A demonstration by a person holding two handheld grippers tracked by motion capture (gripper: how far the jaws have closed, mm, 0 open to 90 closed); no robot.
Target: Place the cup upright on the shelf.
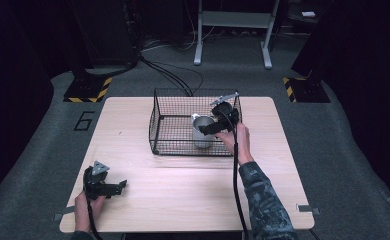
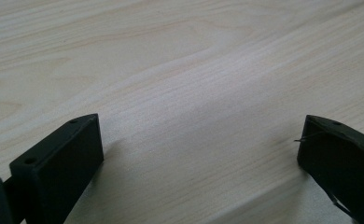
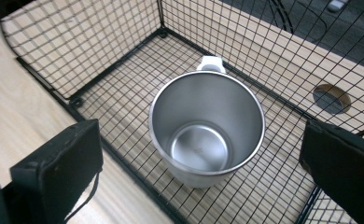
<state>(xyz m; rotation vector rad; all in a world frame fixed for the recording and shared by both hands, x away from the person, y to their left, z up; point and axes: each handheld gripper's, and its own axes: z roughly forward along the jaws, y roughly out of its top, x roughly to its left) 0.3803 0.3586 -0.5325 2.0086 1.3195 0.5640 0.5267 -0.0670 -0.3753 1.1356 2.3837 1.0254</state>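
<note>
a steel mug [image 3: 207, 128] stands upright and empty inside the wire basket [image 1: 173, 120] on the table [image 1: 183, 185]. the right gripper [image 1: 209, 127] hangs over it, jaws spread. the left gripper [image 1: 117, 187] rests near the table's front left corner, jaws spread and empty.

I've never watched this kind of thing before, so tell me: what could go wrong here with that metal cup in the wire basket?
The right gripper hangs open over the steel cup, jaws wider than the rim. One jaw sits near the wire basket wall and could snag the mesh. The smooth cup might also slip or tip when squeezed. The left gripper rests open on the table, so nothing steadies the basket.
</note>
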